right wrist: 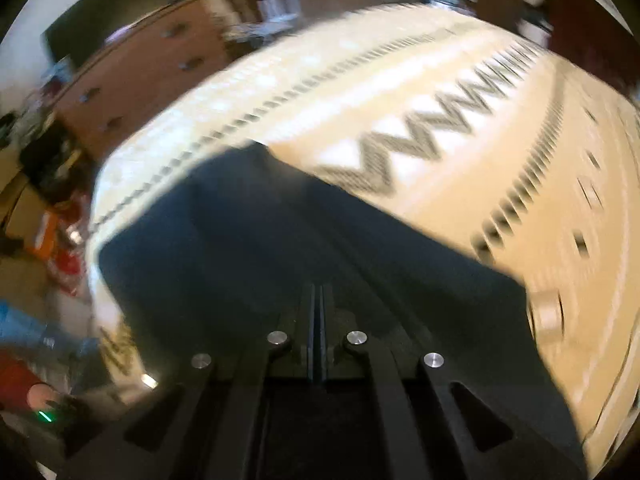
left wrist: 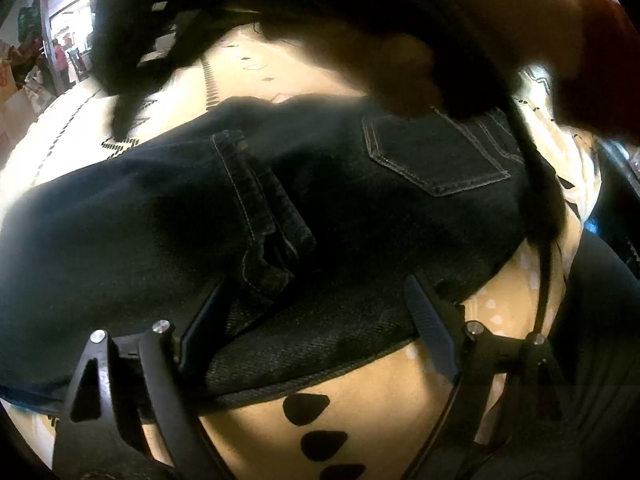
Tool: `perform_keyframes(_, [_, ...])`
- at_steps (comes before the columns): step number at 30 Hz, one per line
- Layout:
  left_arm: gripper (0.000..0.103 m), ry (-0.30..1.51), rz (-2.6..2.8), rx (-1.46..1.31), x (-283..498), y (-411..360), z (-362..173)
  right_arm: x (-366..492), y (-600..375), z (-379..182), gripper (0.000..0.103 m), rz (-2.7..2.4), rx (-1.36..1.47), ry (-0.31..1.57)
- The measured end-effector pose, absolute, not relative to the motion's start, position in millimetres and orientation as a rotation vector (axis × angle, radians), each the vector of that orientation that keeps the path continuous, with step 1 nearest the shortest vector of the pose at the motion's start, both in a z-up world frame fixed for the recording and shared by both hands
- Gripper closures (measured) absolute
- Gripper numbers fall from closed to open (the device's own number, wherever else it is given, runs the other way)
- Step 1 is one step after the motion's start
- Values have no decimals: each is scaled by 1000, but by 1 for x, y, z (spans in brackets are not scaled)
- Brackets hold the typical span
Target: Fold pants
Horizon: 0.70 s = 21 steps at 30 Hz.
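On the cream patterned bedspread (left wrist: 360, 392) lie the dark denim pants (left wrist: 320, 200). The left wrist view alone shows a back pocket (left wrist: 436, 156), stitched seams and a folded edge; the left gripper (left wrist: 316, 332) has its fingers spread wide over that edge, not pinching it. The blurred right wrist view alone shows a wooden dresser (right wrist: 132, 80) beyond the bed; there the right gripper (right wrist: 319, 320) has its fingers pressed together over the denim, whether pinching cloth I cannot tell.
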State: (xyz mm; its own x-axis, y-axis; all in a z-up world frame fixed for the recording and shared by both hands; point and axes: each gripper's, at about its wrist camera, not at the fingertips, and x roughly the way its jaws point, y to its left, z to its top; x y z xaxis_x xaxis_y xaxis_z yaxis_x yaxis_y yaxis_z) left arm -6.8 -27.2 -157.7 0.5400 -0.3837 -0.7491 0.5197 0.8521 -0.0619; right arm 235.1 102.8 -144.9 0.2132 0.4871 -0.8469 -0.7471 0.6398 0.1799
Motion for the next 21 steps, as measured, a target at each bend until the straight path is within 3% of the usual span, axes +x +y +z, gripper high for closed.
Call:
perform_keyframes(7, [14,831,-539,154,-10,-22,-158,253,191,-199,103,1061,-497,1210])
perform_keyframes(15, [13,821,-550,123,-9,-13,-157,274,211,-156,103,1134,-435,1133])
perform_keyframes(21, [12,818,-550,118,-10,-11,-156,279,253,-195,103,1093,-557,1207])
